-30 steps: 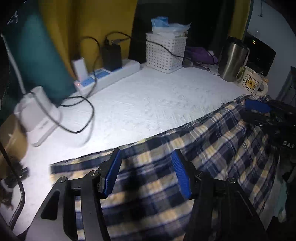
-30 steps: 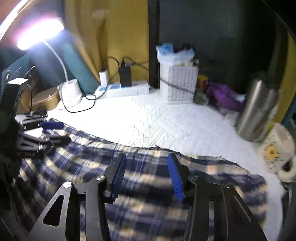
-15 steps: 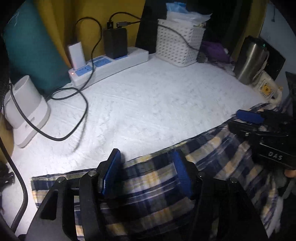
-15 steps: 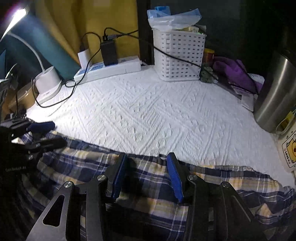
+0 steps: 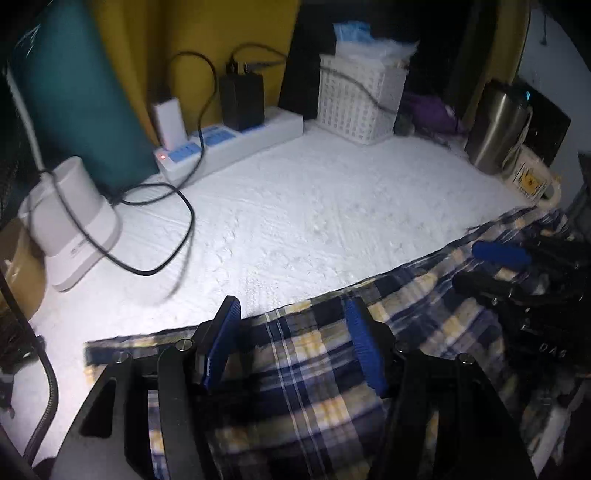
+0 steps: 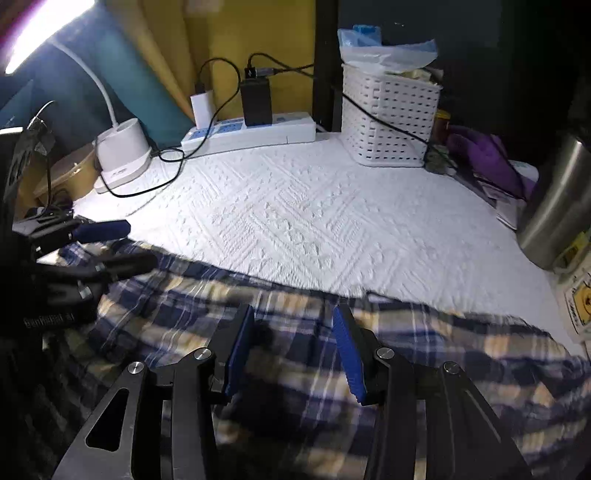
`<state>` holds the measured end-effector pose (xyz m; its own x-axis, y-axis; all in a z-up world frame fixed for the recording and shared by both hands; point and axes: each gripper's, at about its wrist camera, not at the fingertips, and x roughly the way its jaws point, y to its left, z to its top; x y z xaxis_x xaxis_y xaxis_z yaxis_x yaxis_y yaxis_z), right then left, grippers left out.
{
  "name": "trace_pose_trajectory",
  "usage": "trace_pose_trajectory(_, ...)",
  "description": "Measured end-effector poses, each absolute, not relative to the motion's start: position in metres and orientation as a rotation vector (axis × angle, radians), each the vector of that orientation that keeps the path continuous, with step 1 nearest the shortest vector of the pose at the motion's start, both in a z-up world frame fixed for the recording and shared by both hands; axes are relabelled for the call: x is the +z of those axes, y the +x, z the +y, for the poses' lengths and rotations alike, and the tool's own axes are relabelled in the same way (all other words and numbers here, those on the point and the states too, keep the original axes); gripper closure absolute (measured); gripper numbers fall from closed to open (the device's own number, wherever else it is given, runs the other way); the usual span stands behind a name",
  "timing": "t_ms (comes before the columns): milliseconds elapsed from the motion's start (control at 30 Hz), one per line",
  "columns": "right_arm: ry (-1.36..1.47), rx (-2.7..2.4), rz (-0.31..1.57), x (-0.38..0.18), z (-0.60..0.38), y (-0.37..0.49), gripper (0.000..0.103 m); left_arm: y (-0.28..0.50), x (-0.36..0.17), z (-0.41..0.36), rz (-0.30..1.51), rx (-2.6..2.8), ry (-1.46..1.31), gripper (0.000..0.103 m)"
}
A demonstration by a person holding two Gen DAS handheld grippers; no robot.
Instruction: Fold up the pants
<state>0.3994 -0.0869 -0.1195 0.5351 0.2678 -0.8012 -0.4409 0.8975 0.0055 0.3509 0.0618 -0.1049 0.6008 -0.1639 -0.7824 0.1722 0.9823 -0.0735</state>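
On the white quilted cover (image 6: 303, 221), plaid pants (image 6: 295, 354) lie.

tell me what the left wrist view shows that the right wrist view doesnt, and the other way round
Only the left wrist view: the plaid pants' left end lying on the white cover. Only the right wrist view: the lit lamp head and the pants' right end. Both: the power strip, white basket, steel tumbler, lamp base, and both grippers, left and right, jaws apart over the plaid fabric.

White basket (image 6: 389, 122), power strip (image 6: 251, 133) — steel tumbler (image 5: 496, 129).
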Motion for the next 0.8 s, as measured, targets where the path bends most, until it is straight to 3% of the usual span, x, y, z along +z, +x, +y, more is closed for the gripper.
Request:
trace_pose_trajectory(233, -0.179, 0.425, 0.887, -0.113, -0.105, 0.359, 0.056, 0.307, -0.077, 0.045, 0.865, -0.25, 0.008, 0.043)
trace_pose_trajectory(500, -0.166, 0.391, 0.92, -0.134, -0.128, 0.325, 0.055, 0.283, -0.104, 0.012, 0.94, -0.264, 0.029, 0.043)
trace_pose_trajectory(533, -0.161, 0.388, 0.912, -0.134, -0.132, 0.32, 0.054, 0.279, -0.109, 0.007, 0.956, -0.263, 0.041, 0.043)
trace_pose_trajectory(667, -0.133, 0.387, 0.895, -0.133, -0.142, 0.306, 0.03, 0.265, -0.119, -0.002, 0.972, -0.233, 0.073, 0.043)
trace_pose_trajectory(800, -0.109, 0.379, 0.862, -0.129, -0.151, 0.289, 0.03, 0.255, -0.116, -0.001, 0.99, -0.207, 0.04, 0.043)
